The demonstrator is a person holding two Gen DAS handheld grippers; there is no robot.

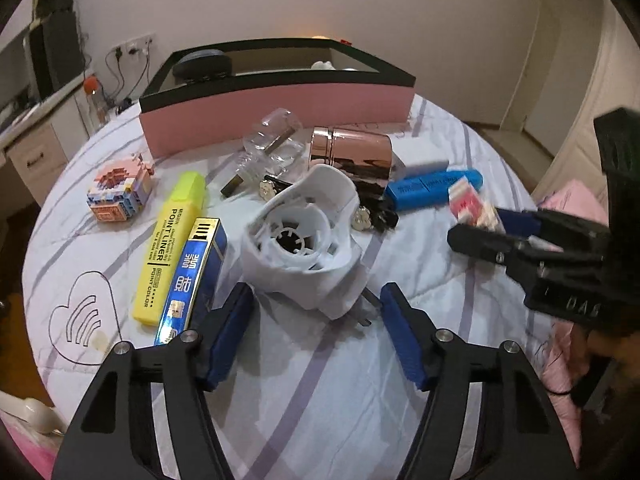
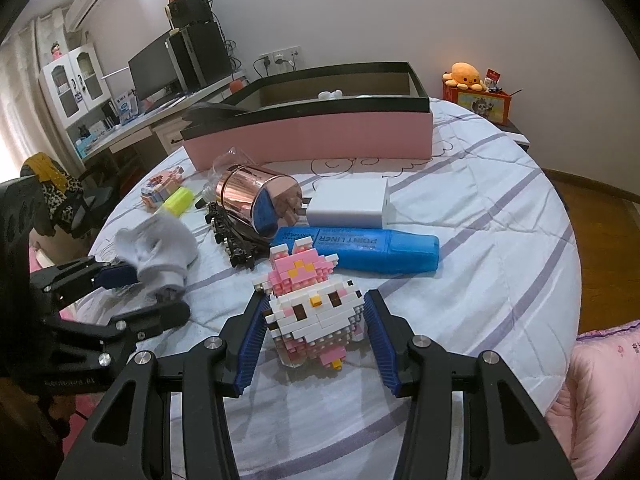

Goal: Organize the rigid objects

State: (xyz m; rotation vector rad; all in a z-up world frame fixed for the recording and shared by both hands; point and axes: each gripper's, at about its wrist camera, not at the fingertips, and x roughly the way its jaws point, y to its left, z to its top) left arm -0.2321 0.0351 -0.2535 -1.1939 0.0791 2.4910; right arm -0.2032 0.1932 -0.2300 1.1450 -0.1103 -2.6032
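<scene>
In the left wrist view, the left tool [image 1: 316, 312] has its blue pads spread on either side of a white plastic housing [image 1: 302, 236] lying on the striped bed cover [image 1: 320, 400]. The left pad touches or nearly touches its edge; the right pad stands apart, so nothing is grasped yet. Beyond it lie a yellow highlighter [image 1: 170, 244], a blue-and-gold box [image 1: 192, 276], a rose-gold canister [image 1: 350, 156] and the pink storage box [image 1: 276, 114]. To do this well, I'd centre the pads on the housing's firm lower body, not its thin lip, before closing. In the right wrist view, the right tool [image 2: 316, 320] is clenched on a pink-and-white brick figure [image 2: 312, 304], both pads against its sides, its base at or just above the cover. A blue highlighter [image 2: 360, 248] and white charger [image 2: 348, 204] lie beyond. Keep that grip steady and upright, since the bricks could shear.
</scene>
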